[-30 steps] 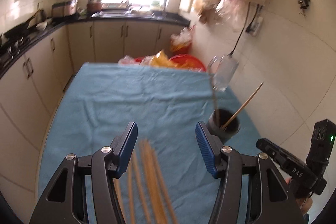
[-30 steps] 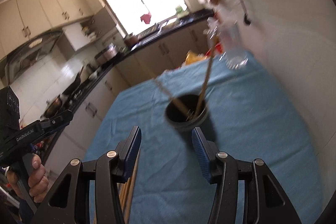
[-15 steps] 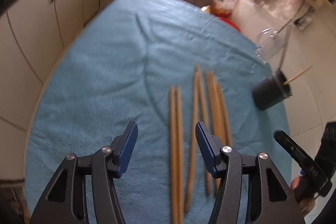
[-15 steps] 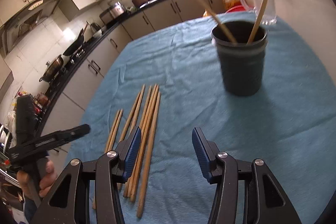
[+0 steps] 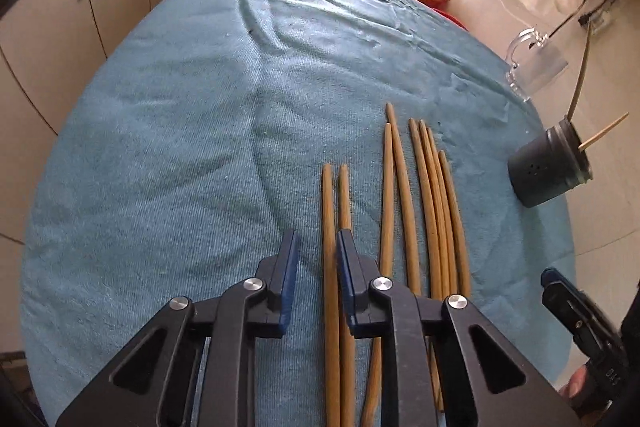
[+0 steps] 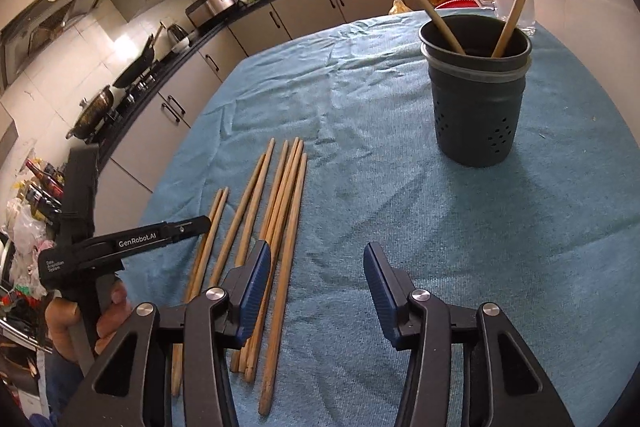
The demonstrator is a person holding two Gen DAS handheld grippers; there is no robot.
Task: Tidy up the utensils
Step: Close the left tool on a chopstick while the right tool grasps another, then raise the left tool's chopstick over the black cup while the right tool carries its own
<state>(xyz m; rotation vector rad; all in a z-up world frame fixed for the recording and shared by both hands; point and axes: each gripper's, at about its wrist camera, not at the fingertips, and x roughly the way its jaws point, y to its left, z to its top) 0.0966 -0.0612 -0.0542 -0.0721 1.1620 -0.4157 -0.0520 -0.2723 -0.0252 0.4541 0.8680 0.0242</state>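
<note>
My left claw has dropped low over the worktop and narrowed sharply since half a second ago, its pads now straddling the leftmost chopstick of the loose row. Not pinched yet, I'd say; a gap shows on the left pad's side. My right claw hangs wide and empty near the chopsticks lying flat on the blue cloth. The dark holder stands upright well beyond, two sticks already in it. So this looks like pick number three starting, with the bulk still to go.
</note>
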